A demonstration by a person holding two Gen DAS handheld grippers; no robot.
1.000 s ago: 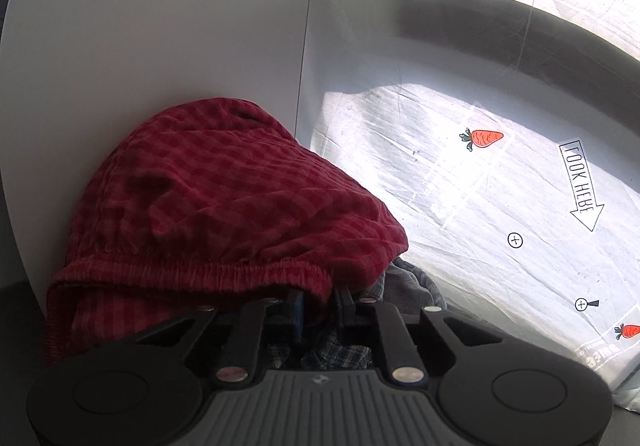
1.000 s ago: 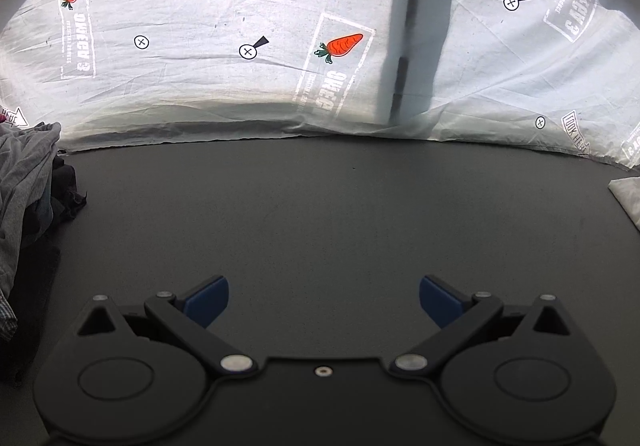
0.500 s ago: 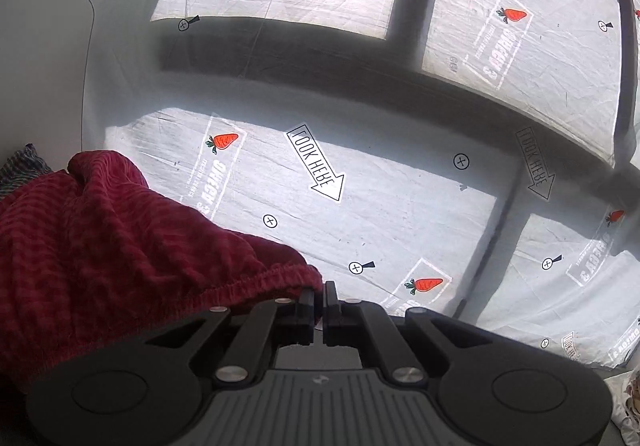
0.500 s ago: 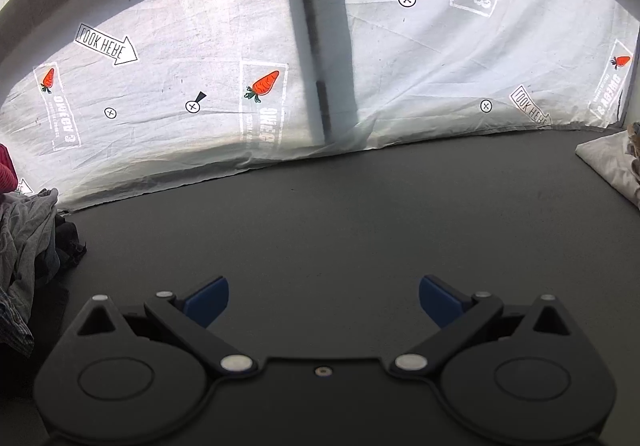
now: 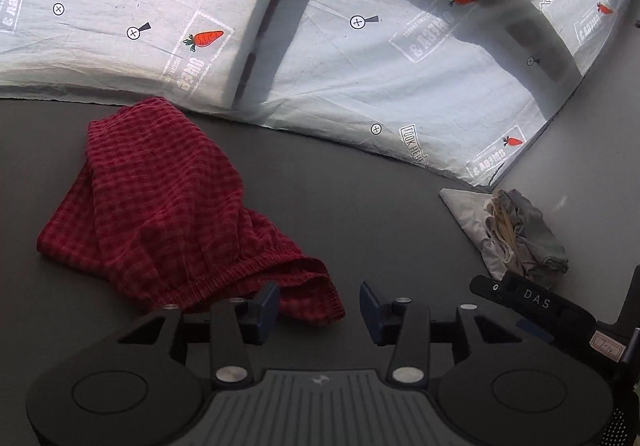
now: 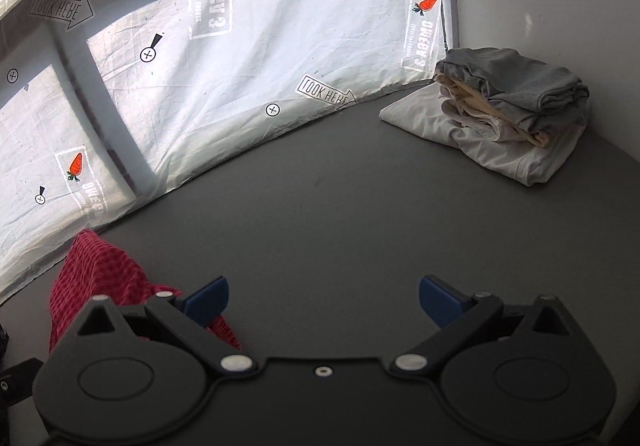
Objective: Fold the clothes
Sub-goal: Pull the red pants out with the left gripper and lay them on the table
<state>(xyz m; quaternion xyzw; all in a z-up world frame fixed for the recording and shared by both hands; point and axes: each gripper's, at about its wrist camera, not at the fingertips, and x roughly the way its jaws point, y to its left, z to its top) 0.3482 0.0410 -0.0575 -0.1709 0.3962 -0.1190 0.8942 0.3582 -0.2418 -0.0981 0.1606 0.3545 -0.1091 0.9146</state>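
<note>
Red checked shorts [image 5: 160,206] lie crumpled on the dark grey table [image 5: 360,214], their elastic waistband toward me. My left gripper [image 5: 318,308] is open and empty, with the waistband's edge just in front of its left finger. In the right wrist view the shorts [image 6: 96,278] lie at the lower left, partly behind the left finger. My right gripper [image 6: 324,296] is open and empty above bare table [image 6: 340,214].
A stack of folded clothes, grey on cream on white [image 6: 508,106], sits at the table's far right corner by a white wall; it also shows in the left wrist view [image 5: 516,234]. A white printed sheet [image 5: 360,66] hangs behind the table. The right gripper's body [image 5: 560,310] shows at the lower right.
My left gripper carried the red shorts away from the clothes pile to the middle of the table and opened, letting them go. My right gripper swung right, staying open.
</note>
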